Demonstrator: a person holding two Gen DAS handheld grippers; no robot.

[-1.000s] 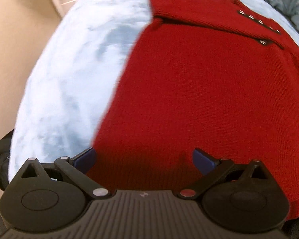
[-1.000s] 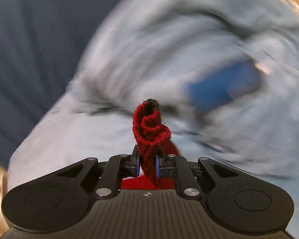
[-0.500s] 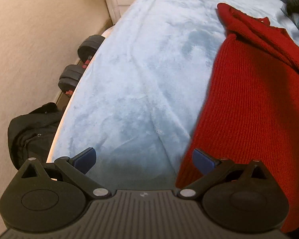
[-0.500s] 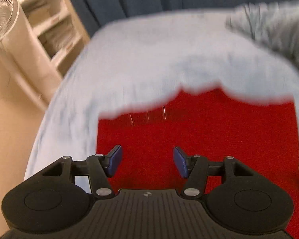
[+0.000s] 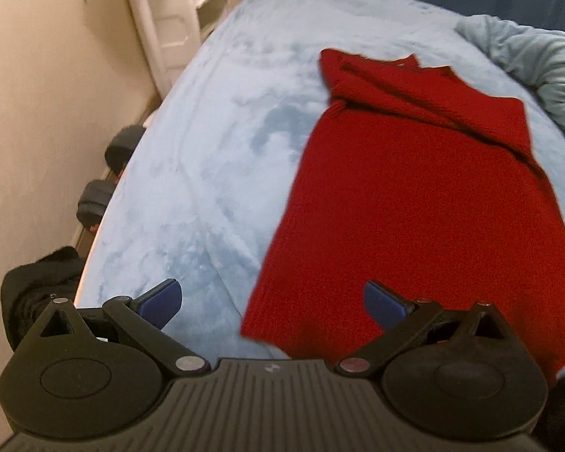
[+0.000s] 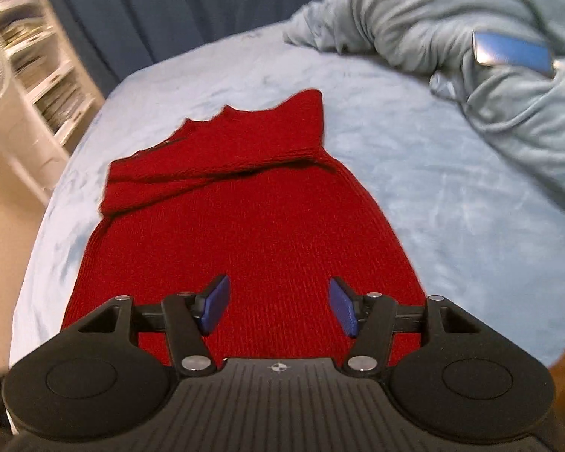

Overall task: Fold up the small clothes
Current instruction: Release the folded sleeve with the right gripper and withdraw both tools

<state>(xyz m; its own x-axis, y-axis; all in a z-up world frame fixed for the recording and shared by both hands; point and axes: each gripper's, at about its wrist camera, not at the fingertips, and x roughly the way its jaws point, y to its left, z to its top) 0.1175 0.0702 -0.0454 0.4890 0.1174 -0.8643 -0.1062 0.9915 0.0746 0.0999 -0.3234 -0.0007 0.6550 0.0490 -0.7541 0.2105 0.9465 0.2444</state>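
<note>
A red knitted sweater (image 5: 414,196) lies flat on the pale blue bed cover (image 5: 214,143), both sleeves folded across its upper part. In the left wrist view my left gripper (image 5: 273,303) hangs open above the sweater's near left hem corner, holding nothing. Seen from the right wrist, the same red sweater (image 6: 245,226) fills the middle. My right gripper (image 6: 278,307) hovers over its lower body, its jaws still opening and nothing between the blue pads (image 6: 216,303).
A crumpled grey-blue duvet (image 6: 489,49) is bunched at the bed's far right, with a blue flat object (image 6: 512,52) on it. White shelves (image 6: 30,86) stand left of the bed. Dumbbells (image 5: 109,173) and a black bag (image 5: 37,293) lie on the floor.
My right gripper let go of the red sleeve it held, opened, and swung back over the sweater's body. My left gripper rose and drew back, open throughout.
</note>
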